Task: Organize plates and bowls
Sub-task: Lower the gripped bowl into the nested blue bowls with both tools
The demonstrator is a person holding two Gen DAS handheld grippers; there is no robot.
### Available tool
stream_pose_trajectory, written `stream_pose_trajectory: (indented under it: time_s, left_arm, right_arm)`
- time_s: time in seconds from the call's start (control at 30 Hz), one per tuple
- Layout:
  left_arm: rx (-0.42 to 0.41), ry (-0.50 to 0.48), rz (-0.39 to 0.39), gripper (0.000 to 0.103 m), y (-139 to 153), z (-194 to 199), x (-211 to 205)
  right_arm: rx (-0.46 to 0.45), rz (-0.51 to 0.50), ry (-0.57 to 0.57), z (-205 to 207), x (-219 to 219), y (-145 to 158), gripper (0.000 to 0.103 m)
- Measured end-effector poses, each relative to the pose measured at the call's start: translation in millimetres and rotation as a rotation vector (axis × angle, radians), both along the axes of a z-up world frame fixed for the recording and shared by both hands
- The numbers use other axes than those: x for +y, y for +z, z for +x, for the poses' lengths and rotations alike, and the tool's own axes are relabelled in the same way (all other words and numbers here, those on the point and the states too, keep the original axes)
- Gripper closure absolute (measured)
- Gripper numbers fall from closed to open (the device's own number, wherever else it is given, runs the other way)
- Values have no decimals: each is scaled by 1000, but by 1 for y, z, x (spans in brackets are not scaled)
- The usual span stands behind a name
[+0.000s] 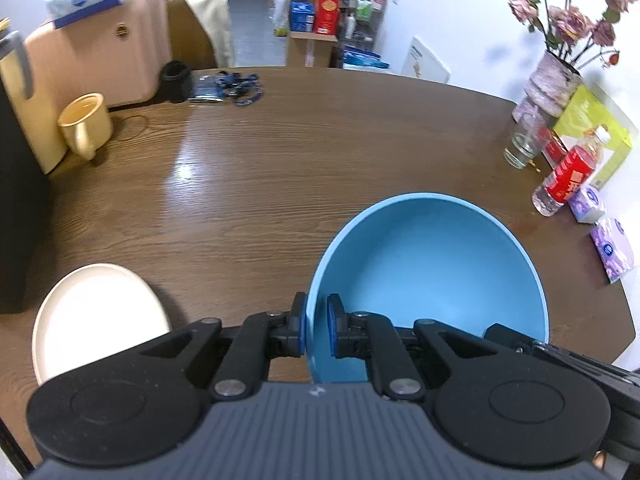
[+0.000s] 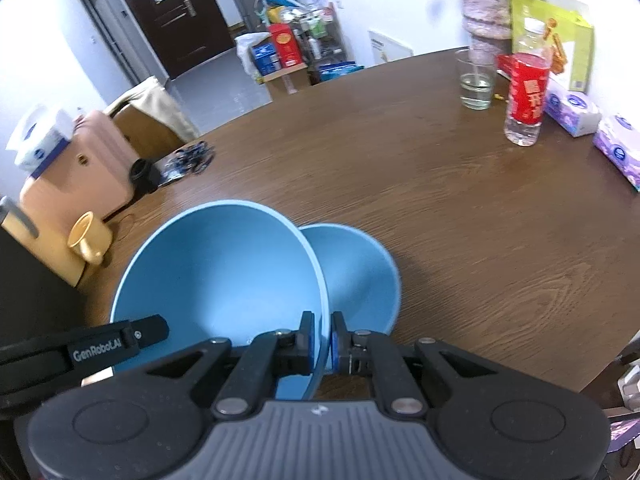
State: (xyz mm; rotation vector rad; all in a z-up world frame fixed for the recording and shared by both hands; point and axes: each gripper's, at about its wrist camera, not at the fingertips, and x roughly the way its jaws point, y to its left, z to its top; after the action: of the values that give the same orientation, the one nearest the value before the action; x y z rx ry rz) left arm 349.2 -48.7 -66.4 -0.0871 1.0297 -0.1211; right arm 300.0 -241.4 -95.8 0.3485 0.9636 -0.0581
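Both grippers are clamped on one large, smooth sky-blue bowl (image 2: 216, 276): the left gripper (image 1: 317, 330) on its left rim, the right gripper (image 2: 321, 340) on its right rim, above the near edge of the brown wooden table (image 1: 320, 152). A smaller blue bowl (image 2: 360, 276) sits just behind it, and a cream round plate (image 1: 96, 312) lies apart to the left. Nothing looks stacked yet, so I'd judge most sorting remains. The large bowl's underside is hidden; I cannot tell whether it is lifted.

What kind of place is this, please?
Probably a lived-in home, at a dining table: a vase of flowers, tissue packs, and an entrance door beyond stored household goods.
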Motion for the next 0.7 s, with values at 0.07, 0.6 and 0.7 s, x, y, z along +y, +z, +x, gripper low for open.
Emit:
stream_pose_trajectory:
  time_s: [0.07,0.6,0.7]
  left_arm:
    - [6,-14,-1,92,-4,7,-8]
    - [72,-86,16,92,-43,59,-40]
    - [75,-93,27,92,-48,63,-42]
  right_arm:
    - [6,-2,-14,6,-7,-3,96]
    - [76,-7,-71,46,-33,-39,96]
    - [86,-16,-68,52,-33,-45,96]
